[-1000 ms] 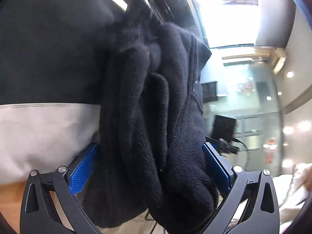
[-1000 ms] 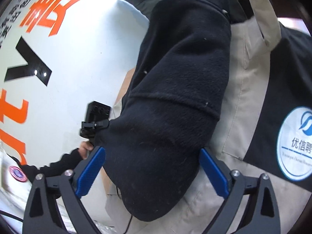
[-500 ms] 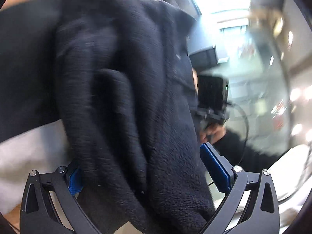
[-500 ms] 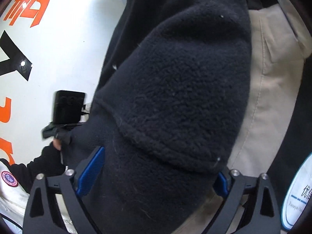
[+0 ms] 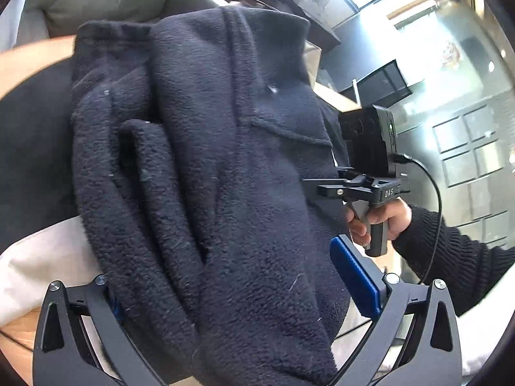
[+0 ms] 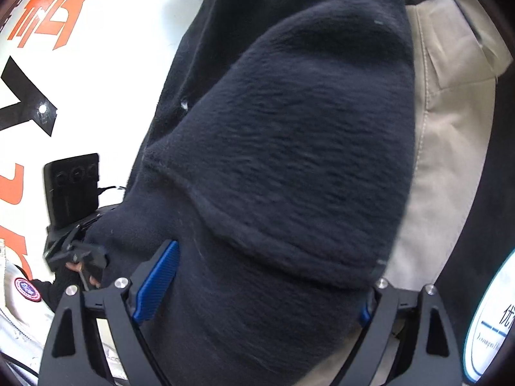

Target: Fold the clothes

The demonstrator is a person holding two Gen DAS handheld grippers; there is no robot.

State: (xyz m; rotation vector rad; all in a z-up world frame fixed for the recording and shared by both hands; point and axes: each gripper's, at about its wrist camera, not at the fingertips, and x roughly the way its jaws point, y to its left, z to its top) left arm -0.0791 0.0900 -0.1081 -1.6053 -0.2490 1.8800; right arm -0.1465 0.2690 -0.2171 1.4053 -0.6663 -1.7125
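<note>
A dark navy fleece garment (image 5: 219,173) hangs bunched in folds and fills the left wrist view. My left gripper (image 5: 238,302) stands wide open with the fleece draped between its blue pads (image 5: 354,276). In the right wrist view the same fleece (image 6: 289,167) lies over my right gripper (image 6: 257,292), whose jaws also stand wide apart around the cloth. Neither pair of pads presses the cloth. The other hand-held gripper shows behind the fleece in each view (image 5: 370,167) (image 6: 74,212).
The person's torso in a beige and black vest (image 6: 450,128) is close behind the garment. A white banner with orange and black lettering (image 6: 64,64) is at the left. Glass walls and ceiling lights (image 5: 450,64) are at the right.
Both grippers have tilted and come closer to the fleece, which now fills more of each view. The other gripper and the hand on it have come into the left wrist view.
</note>
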